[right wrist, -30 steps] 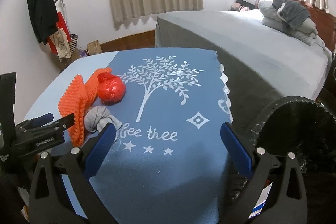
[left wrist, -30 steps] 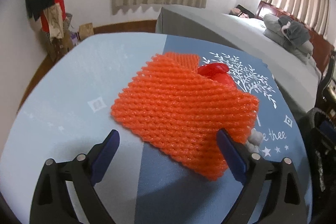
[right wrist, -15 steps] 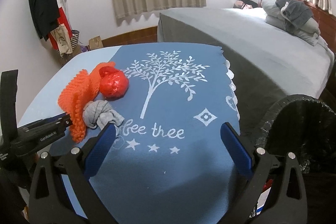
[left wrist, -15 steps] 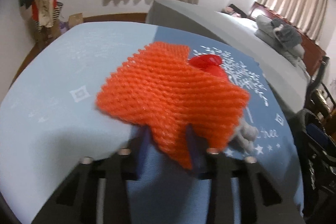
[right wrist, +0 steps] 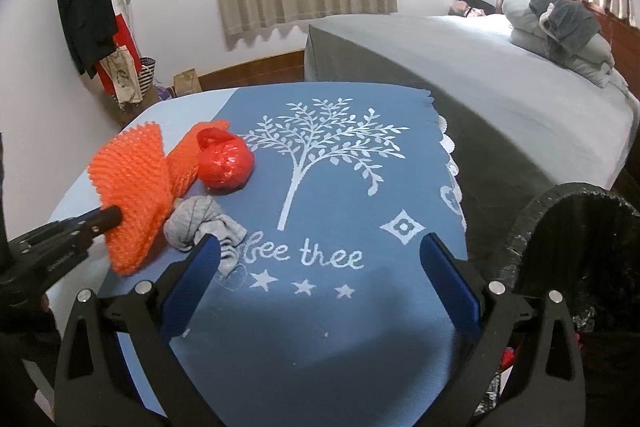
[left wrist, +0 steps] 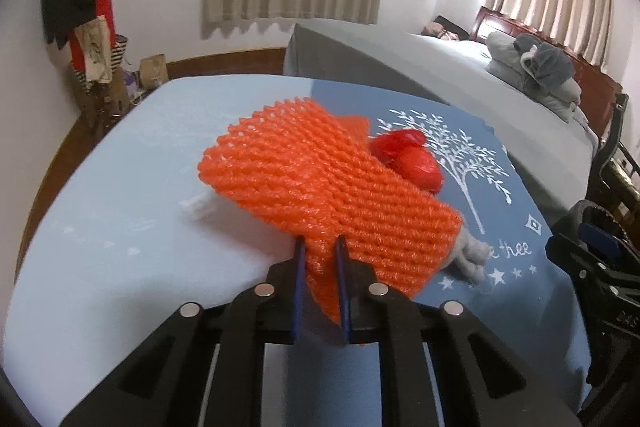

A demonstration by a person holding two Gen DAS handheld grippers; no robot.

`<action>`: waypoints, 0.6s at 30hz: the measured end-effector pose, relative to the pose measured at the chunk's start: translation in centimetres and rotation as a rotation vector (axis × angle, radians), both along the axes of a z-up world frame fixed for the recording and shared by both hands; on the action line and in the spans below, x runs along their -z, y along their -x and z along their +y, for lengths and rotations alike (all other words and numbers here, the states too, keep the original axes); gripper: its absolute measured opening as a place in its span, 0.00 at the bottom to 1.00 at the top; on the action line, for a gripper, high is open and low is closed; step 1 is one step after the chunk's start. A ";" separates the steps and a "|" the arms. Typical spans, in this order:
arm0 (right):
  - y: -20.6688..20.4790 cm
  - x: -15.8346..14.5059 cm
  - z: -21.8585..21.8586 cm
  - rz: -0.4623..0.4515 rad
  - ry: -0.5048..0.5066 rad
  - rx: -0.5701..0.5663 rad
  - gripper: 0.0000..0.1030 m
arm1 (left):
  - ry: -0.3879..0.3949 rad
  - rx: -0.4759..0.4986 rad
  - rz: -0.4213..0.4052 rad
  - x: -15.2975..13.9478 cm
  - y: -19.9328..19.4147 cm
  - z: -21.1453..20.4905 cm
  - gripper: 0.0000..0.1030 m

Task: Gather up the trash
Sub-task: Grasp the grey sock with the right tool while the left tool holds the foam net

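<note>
Orange foam net (left wrist: 320, 187) lies on the left part of the table (left wrist: 120, 227), its near corner raised and pinched between the blue pads (left wrist: 298, 291) of the left gripper (left wrist: 320, 267), whose jaws have just been closing on it; red bag (right wrist: 226, 163) sits just beside the net on the blue cloth (right wrist: 340, 307); grey rag (right wrist: 198, 223) lies near both; right gripper (right wrist: 320, 267) hovers over the cloth, jaws spread wide, nothing between them; black bin (right wrist: 576, 247) stands at the table's right edge; bed (right wrist: 480, 87) beyond.
</note>
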State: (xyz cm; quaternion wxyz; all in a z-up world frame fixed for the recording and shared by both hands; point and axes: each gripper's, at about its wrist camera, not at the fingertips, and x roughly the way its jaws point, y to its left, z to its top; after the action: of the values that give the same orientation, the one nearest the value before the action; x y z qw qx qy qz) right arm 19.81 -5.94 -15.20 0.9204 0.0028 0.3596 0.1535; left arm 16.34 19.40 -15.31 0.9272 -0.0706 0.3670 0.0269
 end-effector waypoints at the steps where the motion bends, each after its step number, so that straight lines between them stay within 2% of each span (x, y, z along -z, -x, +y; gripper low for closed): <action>1: 0.0 0.0 0.2 -0.001 -0.001 -0.004 0.94 | -0.007 -0.009 0.002 -0.1 0.2 0.4 0.13; 13: -1.2 0.1 3.8 0.011 -0.021 -0.059 0.94 | -0.100 -0.057 0.020 0.2 1.5 2.1 0.13; 18: -1.7 0.3 5.6 0.023 -0.020 -0.077 0.94 | -0.096 -0.063 0.025 0.5 1.9 2.9 0.13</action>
State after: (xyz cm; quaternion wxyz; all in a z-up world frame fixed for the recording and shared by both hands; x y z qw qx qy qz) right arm 21.55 -0.36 -15.52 0.9096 0.0002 0.3683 0.1922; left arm 14.45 22.31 -15.81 0.9235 -0.0373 0.3743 0.0748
